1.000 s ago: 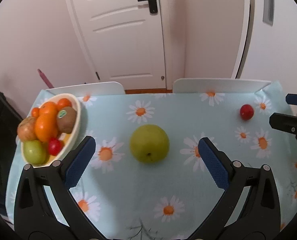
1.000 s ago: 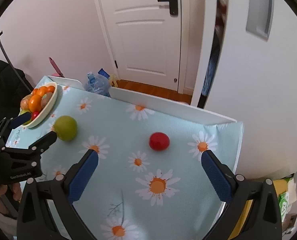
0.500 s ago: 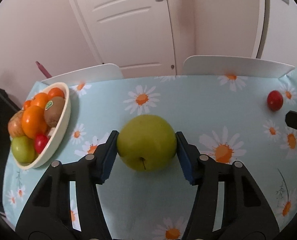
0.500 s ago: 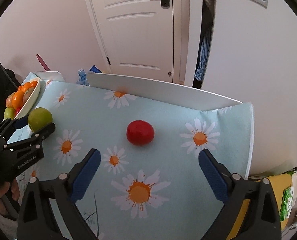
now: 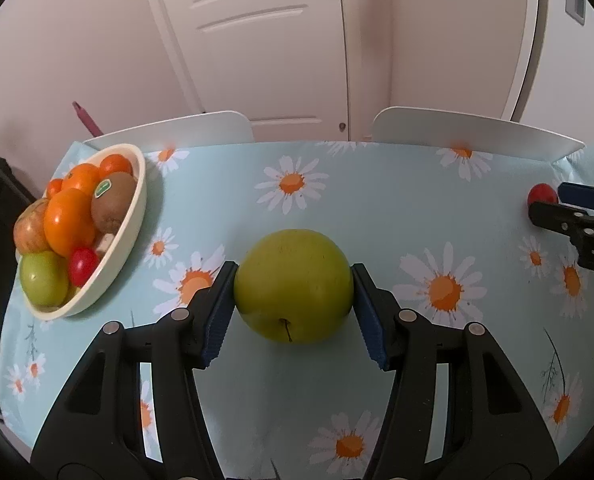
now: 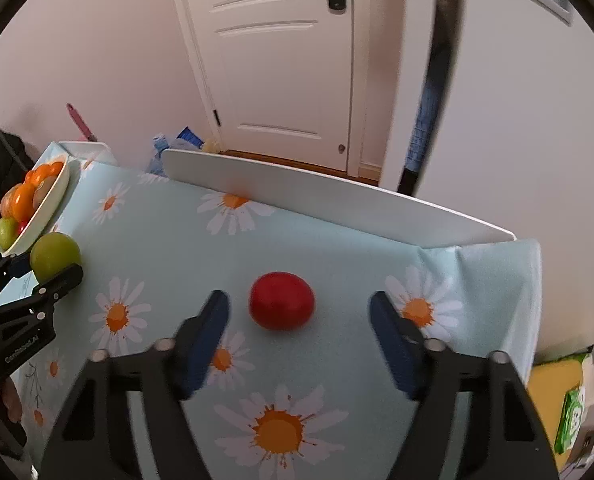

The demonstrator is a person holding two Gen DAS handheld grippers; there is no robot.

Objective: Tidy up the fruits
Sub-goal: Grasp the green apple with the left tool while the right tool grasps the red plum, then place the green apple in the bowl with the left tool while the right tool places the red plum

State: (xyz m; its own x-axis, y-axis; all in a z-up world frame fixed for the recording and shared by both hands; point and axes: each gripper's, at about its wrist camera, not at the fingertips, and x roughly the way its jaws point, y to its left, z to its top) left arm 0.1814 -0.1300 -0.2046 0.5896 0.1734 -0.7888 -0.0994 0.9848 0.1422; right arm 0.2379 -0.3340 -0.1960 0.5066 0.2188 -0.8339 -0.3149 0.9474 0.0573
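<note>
Fruit fills the cream bowl point(image 5: 131, 216) at nine o'clock in my left view: oranges, a kiwi with a green sticker, a small green apple and a little red fruit, all heaped against its far wall. The bowl sits near the left edge of the tablecloth point(image 5: 377, 208), pale blue with white-and-orange daisies. My left claw point(image 5: 293, 300) is clamped on the big green apple point(image 5: 293, 284) at the centre, both blue pads pressed to its sides, stem facing me, the apple resting on the cloth. Out at three o'clock the red tomato point(image 5: 541, 194) lies near the table's right edge, with my other claw's black fingers around it.

From my right claw point(image 6: 299, 316) the tomato point(image 6: 281, 300) sits dead centre on the cloth, between the two blue pads; they are closing and there is a gap on each side, wider on the right. At nine o'clock I see the apple point(image 6: 55, 254) in my left claw point(image 6: 37, 276), the bowl point(image 6: 49, 208) just behind it.

Two white chair backs point(image 5: 469, 132) stand against the table's far edge at twelve o'clock. Behind them a white panelled door point(image 6: 281, 64) with a black handle is set in pale pink walls. A pink stick point(image 6: 80, 122) leans at ten o'clock, and plastic bottles point(image 6: 165, 146) stand on the floor beside the door.
</note>
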